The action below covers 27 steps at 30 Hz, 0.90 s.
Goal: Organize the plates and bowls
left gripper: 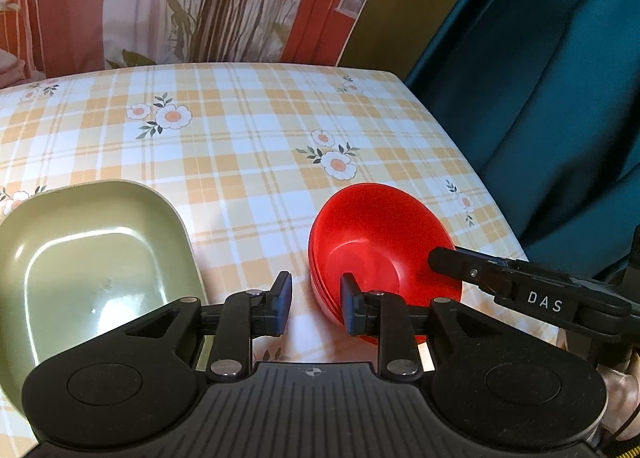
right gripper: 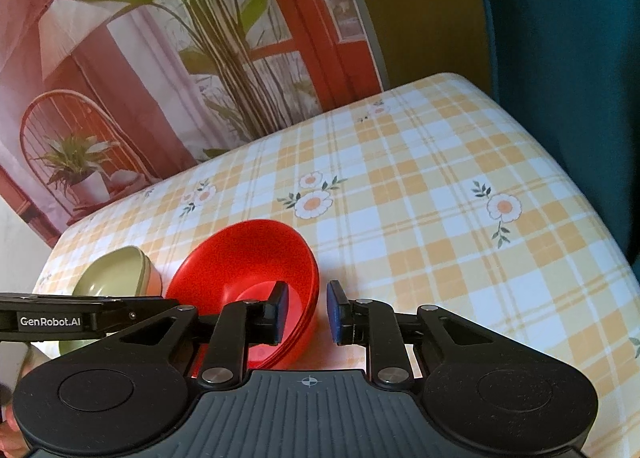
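Both tools are matte black. The left tongs (left gripper: 316, 304) have blue pads on short fingers, hinged arms with silver rivets, two round discs and a ribbed grey plate marked with a small crosshair. The right tongs (right gripper: 307, 312) are built the same; white "DAS" lettering shows on their side, "GenRobot.AI" on the left's. A yellow-and-black cable trails low.

- "DAS" in pale capitals stands on the black arm of the right gripper (left gripper: 434, 260), which reaches in from the right edge of the left wrist view.
- "GenRobot.AI" in white stands on the black arm of the left gripper (right gripper: 170, 304), which enters from the left edge of the right wrist view.
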{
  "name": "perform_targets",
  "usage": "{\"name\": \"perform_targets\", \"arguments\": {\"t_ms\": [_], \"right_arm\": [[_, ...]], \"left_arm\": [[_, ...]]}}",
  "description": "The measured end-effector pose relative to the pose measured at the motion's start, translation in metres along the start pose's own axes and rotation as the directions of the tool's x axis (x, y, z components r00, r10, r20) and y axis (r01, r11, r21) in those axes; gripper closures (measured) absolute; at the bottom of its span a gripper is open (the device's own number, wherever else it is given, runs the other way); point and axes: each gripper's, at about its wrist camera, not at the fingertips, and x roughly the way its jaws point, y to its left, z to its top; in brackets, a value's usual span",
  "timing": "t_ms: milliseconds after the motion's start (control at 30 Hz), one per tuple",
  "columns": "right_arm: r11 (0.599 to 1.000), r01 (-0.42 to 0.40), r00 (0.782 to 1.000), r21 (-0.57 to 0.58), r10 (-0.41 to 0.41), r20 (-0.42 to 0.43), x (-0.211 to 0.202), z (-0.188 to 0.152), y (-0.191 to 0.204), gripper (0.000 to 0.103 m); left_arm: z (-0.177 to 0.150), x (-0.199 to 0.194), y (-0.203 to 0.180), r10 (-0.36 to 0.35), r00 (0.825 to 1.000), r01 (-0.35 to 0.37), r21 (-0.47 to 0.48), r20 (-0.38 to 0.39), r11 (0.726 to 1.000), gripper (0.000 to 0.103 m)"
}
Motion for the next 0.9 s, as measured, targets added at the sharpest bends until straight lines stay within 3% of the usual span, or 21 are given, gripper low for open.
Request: {"name": "perform_targets", "arguments": {"t_ms": [700,900], "right_arm": [[1.000,-0.007,1.000,-0.005,0.007,-0.029,0.013,-0.006,0.004,0.083],[1.000,-0.007,1.000,-0.004,0.007,-0.028,0.013,-0.006,0.004,0.085]], "left_arm": [[-0.005,0.014,-0.002,-0.024,1.000,0.024,-0.003,-0.011,1.000,0.076],[-0.006,0.013,-0.005,-0.030,0.999,0.031,0.019,-0.009,0.999,0.082]]}}
